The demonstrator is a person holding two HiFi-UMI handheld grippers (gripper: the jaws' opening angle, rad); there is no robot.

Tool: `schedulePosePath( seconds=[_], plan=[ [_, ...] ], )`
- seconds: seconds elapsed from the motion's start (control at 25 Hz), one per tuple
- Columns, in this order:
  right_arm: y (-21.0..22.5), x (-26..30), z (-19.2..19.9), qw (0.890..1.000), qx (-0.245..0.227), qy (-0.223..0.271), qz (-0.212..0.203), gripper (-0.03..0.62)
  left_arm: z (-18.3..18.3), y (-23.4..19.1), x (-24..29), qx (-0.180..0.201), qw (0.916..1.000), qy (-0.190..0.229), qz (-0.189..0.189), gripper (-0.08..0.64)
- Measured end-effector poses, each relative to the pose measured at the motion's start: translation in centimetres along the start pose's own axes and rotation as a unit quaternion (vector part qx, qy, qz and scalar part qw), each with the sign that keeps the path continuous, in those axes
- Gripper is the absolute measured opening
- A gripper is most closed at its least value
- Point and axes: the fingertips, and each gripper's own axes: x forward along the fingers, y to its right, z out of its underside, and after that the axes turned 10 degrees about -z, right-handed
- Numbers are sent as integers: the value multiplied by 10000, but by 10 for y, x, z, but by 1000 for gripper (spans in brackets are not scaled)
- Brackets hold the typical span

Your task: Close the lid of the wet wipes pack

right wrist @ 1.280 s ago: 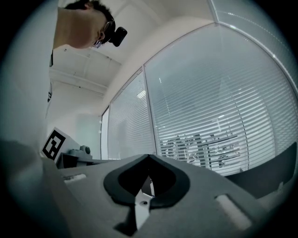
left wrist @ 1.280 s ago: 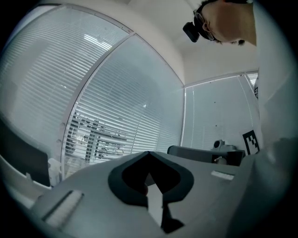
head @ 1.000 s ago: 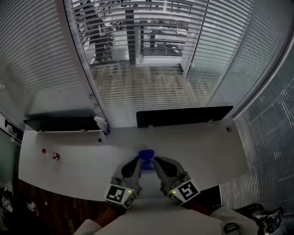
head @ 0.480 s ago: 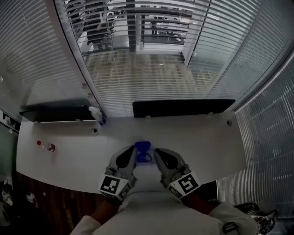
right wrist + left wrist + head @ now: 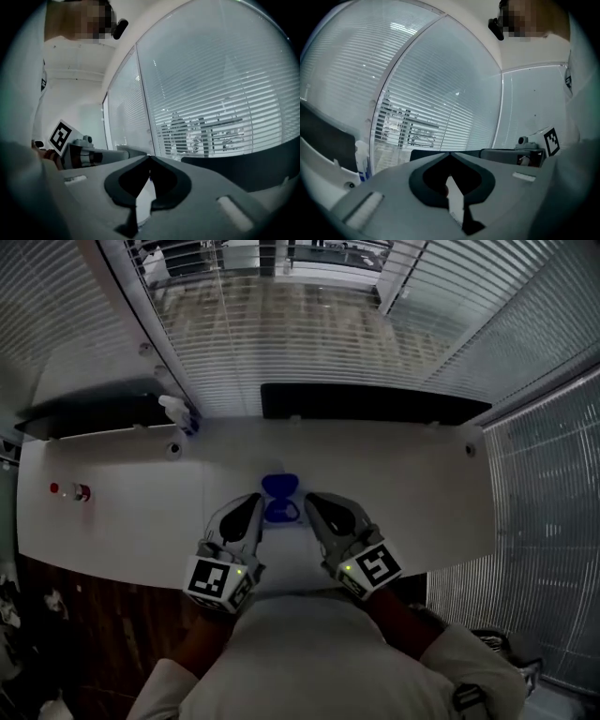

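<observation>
The wet wipes pack (image 5: 280, 512) lies on the white desk (image 5: 403, 493) just in front of me. Its blue lid (image 5: 279, 486) stands open at the far end. My left gripper (image 5: 257, 501) is just left of the pack and my right gripper (image 5: 310, 501) just right of it, both tips near the lid. In the left gripper view the two jaws (image 5: 450, 153) meet at the tip with nothing between them. The right gripper's jaws (image 5: 149, 157) meet the same way. Neither gripper view shows the pack.
Two dark monitors (image 5: 375, 401) (image 5: 89, 416) stand along the desk's far edge, with a spray bottle (image 5: 176, 412) between them. A small red-capped thing (image 5: 80, 491) sits at the far left. Blinds and glass walls rise behind the desk. The near desk edge runs under my hands.
Both grippers have come down toward the desk and keep to either side of the pack. My head has tipped down, so the desk sits higher in the head view.
</observation>
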Motion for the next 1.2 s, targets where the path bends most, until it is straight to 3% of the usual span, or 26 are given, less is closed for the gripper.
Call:
schedulePosePath(
  seconds=[0.6,0.64,0.92,1.2],
  plan=[
    [38,46,87,9944,346,-883,-477,10,102,-48,28,-241,9946,-854,-543,3],
    [40,46,97,9929,407,-1000,-506,44,112,-50,28,-254,9937,-938,-563,3],
    [68,55,177,9791,343,-1916,-592,62,185,-62,31,-132,9862,-1543,-579,3],
    [94,68,248,9597,682,-2619,-760,98,268,-79,38,387,9734,-2187,-560,3]
  ],
)
